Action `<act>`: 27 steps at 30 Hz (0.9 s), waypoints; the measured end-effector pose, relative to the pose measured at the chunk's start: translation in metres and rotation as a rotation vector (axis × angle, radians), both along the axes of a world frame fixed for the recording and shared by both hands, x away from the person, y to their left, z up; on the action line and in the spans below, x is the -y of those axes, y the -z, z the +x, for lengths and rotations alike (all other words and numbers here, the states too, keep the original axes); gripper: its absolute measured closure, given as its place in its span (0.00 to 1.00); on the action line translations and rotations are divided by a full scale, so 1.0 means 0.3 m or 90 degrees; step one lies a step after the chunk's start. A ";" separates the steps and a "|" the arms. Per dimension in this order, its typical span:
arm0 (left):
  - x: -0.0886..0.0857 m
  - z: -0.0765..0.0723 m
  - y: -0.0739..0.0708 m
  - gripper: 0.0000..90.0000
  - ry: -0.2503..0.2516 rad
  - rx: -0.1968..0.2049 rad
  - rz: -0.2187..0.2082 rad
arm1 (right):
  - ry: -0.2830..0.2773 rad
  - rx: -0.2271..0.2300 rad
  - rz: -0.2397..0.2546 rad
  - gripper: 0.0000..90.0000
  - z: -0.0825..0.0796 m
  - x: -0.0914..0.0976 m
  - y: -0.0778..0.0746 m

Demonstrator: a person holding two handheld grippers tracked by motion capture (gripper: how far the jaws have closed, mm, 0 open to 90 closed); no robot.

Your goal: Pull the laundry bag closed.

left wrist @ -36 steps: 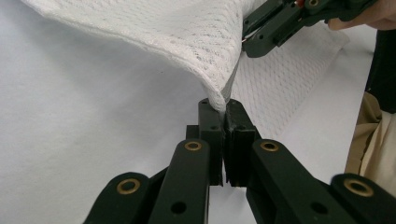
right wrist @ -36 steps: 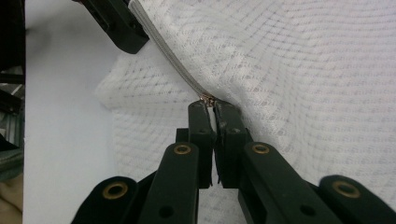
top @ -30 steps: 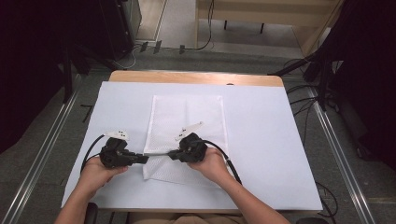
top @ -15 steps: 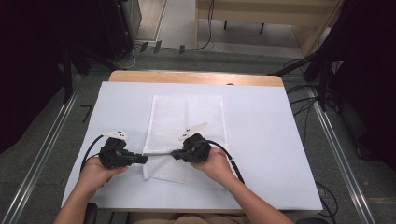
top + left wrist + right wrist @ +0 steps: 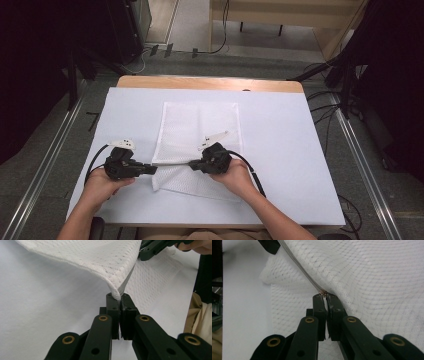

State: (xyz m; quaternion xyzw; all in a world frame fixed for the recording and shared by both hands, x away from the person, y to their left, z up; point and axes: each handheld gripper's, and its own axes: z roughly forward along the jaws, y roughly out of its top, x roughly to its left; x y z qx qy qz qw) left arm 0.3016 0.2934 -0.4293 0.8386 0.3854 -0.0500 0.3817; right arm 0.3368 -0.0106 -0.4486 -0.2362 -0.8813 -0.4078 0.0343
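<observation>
A white mesh bag [image 5: 200, 122] lies flat on the white table cover [image 5: 285, 150], with its near edge lifted between the two grippers. My left gripper [image 5: 154, 169] is shut on the bag's near-left corner [image 5: 117, 291], and the cloth rises from its closed jaws. My right gripper [image 5: 192, 164] is shut on the small metal zipper pull [image 5: 323, 292]. The grey zipper [image 5: 299, 265] runs taut from the pull up to the left gripper [image 5: 269, 245]. In the left gripper view, the right gripper [image 5: 150, 251] sits at the top right over the mesh.
The table's wooden far edge [image 5: 210, 82] shows beyond the cover. Metal rails [image 5: 45, 165] run along the floor on both sides, with cables [image 5: 325, 95] and dark equipment [image 5: 125, 30] behind. A beige sleeve [image 5: 200, 315] is close at the near side.
My right gripper has slid a little to the right with the zipper pull, so the gap between the two grippers is wider. The left gripper has stayed put.
</observation>
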 end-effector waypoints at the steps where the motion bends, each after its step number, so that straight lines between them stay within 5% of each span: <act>1: 0.000 0.000 0.000 0.98 0.002 0.002 0.000 | 0.001 -0.001 0.000 0.98 -0.001 0.002 -0.001; 27: -0.024 -0.004 -0.005 0.98 -0.014 0.002 -0.002 | 0.027 -0.006 -0.014 0.98 0.004 0.069 0.018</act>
